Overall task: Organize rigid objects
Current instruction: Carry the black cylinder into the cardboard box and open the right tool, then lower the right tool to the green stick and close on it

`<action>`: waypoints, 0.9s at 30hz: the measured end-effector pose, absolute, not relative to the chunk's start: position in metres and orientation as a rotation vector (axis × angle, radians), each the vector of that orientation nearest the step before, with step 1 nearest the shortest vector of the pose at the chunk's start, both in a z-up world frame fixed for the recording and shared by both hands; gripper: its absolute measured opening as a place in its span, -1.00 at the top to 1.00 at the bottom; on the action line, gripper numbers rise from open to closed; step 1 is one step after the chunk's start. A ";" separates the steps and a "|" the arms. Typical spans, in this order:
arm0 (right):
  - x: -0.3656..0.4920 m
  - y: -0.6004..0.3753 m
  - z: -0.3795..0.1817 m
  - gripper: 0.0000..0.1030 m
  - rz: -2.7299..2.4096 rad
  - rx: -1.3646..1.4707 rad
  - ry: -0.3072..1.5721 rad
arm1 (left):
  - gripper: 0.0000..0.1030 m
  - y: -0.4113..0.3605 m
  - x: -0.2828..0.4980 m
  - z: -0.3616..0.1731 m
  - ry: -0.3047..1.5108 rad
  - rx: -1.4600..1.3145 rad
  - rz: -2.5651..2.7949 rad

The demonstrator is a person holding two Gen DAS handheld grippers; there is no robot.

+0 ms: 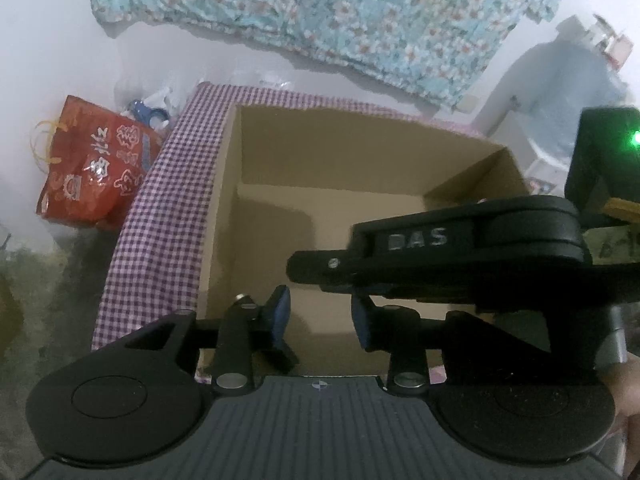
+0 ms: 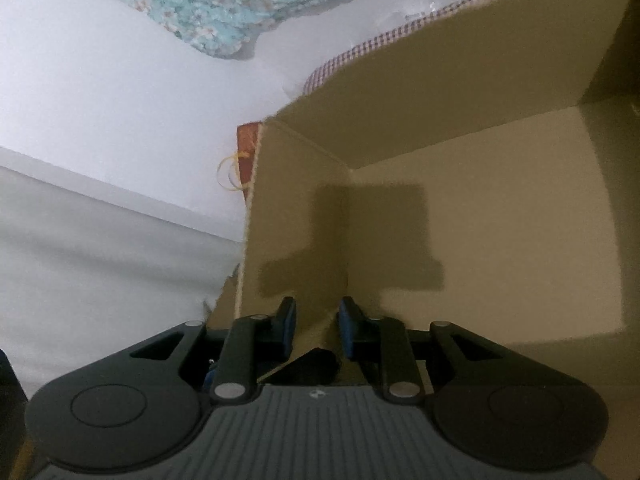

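A home room: floral bedding, gingham-covered table, red gift bag.

You've got a plain tan cardboard box, purple-white checked cloth under it, red bag with white print and yellow handles, teal floral fabric, black tongs with blue pads.

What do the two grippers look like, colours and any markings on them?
Both are black plastic. The left gripper and the right gripper have blue finger pads, silver pivot bolts, round side discs and a grey ribbed body. Seen from the left, the right one reads "DAS".
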State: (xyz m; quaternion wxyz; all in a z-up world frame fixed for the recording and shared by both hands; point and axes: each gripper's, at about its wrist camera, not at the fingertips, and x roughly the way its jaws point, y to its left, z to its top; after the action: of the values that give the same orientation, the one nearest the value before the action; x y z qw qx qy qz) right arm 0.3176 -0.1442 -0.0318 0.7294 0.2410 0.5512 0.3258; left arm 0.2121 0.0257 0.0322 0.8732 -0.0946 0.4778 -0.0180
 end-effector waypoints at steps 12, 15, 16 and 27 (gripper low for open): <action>0.218 -0.282 0.033 0.49 0.710 0.674 0.971 | 0.01 -0.011 0.142 0.081 0.850 -0.193 -0.231; 0.189 -0.318 0.030 0.49 0.644 0.703 0.928 | -0.01 -0.028 0.126 0.075 0.859 -0.174 -0.296; 0.180 -0.328 0.025 0.49 0.615 0.714 0.925 | -0.01 -0.035 0.122 0.071 0.867 -0.165 -0.317; 0.149 -0.348 -0.099 0.49 0.370 0.893 1.084 | 0.02 -0.106 0.120 -0.025 1.006 0.033 -0.394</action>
State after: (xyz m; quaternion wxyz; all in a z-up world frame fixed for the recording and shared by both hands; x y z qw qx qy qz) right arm 0.1486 -0.3483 -0.0988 0.7476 0.4083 0.4958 0.1692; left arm 0.1201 -0.1058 -0.0250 0.8575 0.0155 0.4790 -0.1874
